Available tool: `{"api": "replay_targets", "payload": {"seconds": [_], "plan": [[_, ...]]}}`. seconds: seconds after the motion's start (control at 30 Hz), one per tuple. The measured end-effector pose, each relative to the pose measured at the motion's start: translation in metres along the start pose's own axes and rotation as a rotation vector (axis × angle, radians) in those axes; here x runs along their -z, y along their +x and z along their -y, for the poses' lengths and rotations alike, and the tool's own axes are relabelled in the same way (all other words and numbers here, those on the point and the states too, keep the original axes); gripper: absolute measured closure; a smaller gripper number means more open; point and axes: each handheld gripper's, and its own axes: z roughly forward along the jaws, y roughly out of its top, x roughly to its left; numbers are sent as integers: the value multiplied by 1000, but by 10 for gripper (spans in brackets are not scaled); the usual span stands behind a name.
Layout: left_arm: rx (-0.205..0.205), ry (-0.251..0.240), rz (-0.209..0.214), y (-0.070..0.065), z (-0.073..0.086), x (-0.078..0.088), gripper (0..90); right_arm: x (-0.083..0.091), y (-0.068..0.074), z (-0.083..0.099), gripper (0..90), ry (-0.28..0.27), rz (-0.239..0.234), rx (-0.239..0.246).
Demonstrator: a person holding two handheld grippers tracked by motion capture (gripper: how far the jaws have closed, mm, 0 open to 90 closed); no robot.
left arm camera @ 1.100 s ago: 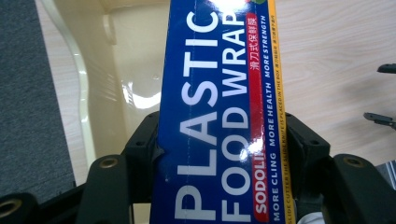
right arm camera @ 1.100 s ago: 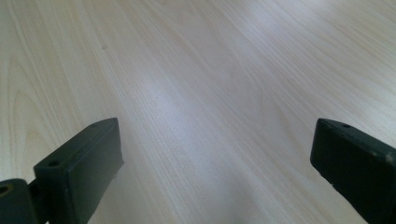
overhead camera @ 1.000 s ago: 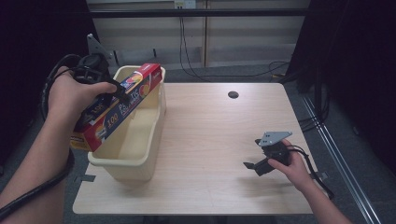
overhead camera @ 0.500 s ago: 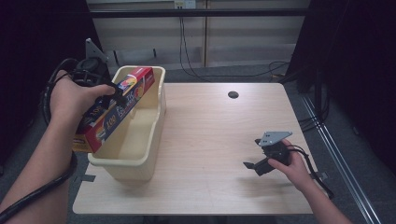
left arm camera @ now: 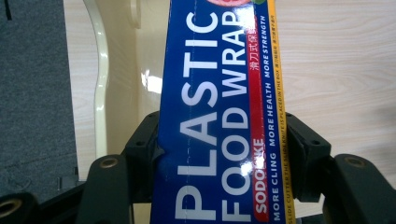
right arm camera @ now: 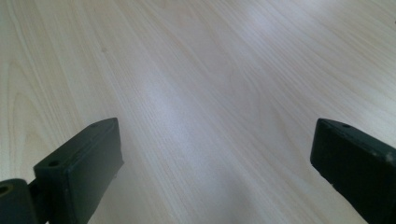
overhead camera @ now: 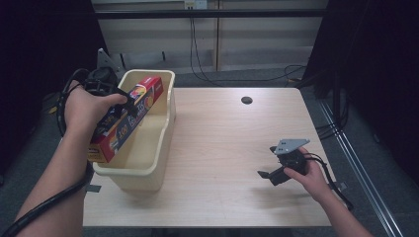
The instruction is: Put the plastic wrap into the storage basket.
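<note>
One box of plastic wrap [overhead camera: 126, 118] is clenched in the left hand-held gripper [left arm camera: 224, 154], tilted over the tub [overhead camera: 165, 123] just beneath it. Next: lower and release. The right hand-held gripper [right arm camera: 215, 172] rests released on the bench [overhead camera: 222, 148].

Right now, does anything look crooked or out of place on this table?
Only the plastic wrap box: it slants over the cream bin, clamped in the left tongs, not lying inside. Nothing looks spilled or damaged.

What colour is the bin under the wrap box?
Pale cream-yellow bin; clearest in the high view.
</note>
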Motion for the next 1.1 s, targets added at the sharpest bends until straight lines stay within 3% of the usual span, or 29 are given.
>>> {"api": "replay_targets", "payload": {"seconds": [0.53, 0.67, 0.7, 0.83, 0.9, 0.97, 1.1], "plan": [[57, 20, 11, 2, 1, -18, 403, 0, 0, 0, 19, -3, 3, 0], [59, 36, -4, 3, 3, -24, 403, 0, 0, 0, 19, -2, 1, 4], [75, 36, -1, 3, 3, -26, 403, 0, 0, 0, 19, -1, 3, 5], [66, 47, -4, 6, 5, -30, 403, 0, 1, -1, 19, -4, -4, 3], [96, 45, 2, 6, 6, -32, 403, 0, 0, -1, 19, -3, -2, 4], [79, 49, -5, 7, 6, -33, 403, 0, 1, -1, 19, -3, -4, 3], [91, 58, -4, 7, 8, -38, 402, 0, 1, -1, 19, -2, 1, 3]]}}
